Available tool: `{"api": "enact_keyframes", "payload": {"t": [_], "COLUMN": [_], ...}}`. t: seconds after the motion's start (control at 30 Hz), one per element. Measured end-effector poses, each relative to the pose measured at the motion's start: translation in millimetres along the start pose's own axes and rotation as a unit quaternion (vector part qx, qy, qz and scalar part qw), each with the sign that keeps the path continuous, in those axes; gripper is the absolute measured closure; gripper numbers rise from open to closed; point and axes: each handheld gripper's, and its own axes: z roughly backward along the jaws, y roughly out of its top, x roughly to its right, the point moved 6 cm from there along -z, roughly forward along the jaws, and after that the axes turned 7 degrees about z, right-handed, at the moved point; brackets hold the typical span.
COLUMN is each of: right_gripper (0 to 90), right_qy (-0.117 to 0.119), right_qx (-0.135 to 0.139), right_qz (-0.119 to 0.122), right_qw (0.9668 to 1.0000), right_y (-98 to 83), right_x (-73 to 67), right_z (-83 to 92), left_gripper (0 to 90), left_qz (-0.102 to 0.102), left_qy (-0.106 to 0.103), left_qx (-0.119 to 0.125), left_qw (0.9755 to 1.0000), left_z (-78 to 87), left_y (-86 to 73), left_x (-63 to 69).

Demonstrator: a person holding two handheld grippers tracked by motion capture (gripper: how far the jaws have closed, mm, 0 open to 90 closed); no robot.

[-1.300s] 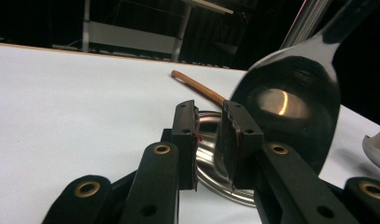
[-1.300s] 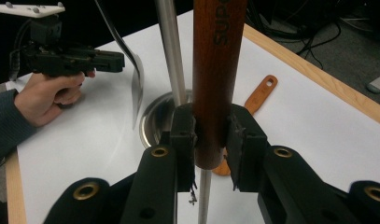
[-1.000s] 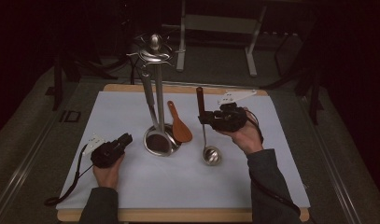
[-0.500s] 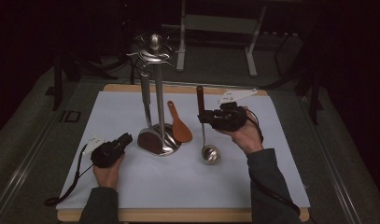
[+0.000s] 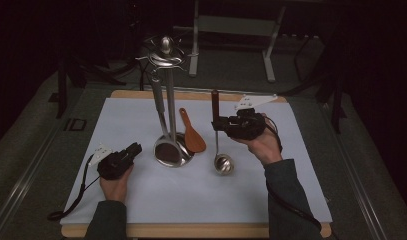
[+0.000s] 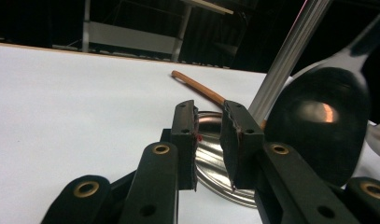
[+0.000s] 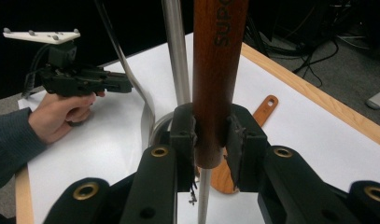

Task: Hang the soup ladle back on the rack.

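Wood-handled ladle (image 5: 224, 164): pinched at the handle by right gripper (image 7: 211, 128), held upright, bowl on white sheet (image 5: 131, 115) beside utensil stand (image 5: 166, 95). Left gripper (image 6: 210, 116): parted, empty. No shift noted over the last second; hanging judged pending.

The table (image 5: 191, 231) has a pale wooden edge and is covered by a white sheet (image 5: 141, 120); it stands on a grey carpeted floor (image 5: 36, 150) that fades into darkness on every side of the table. Beyond the table's far edge stands a pale metal frame (image 5: 231, 25) on two legs, with dark cables (image 5: 106, 75) lying on the floor left of it, and a metal rail (image 5: 26, 180) runs along the floor left of the table. Light falls mostly on the table, while the room behind the frame stays black
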Motion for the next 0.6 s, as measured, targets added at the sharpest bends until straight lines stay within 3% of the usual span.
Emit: {"api": "enact_keyframes", "payload": {"t": [0.6], "right_gripper": [74.2], "right_qy": [0.003], "right_qx": [0.025], "right_qz": [0.009], "right_qw": [0.9996], "right_y": [24.0], "right_x": [-6.5], "right_z": [6.0], "left_gripper": [75.6], "left_qz": [-0.001], "left_qy": [0.0], "left_qx": [0.0], "left_qw": [1.0], "left_z": [0.1], "left_y": [0.0], "left_x": [0.1]}}
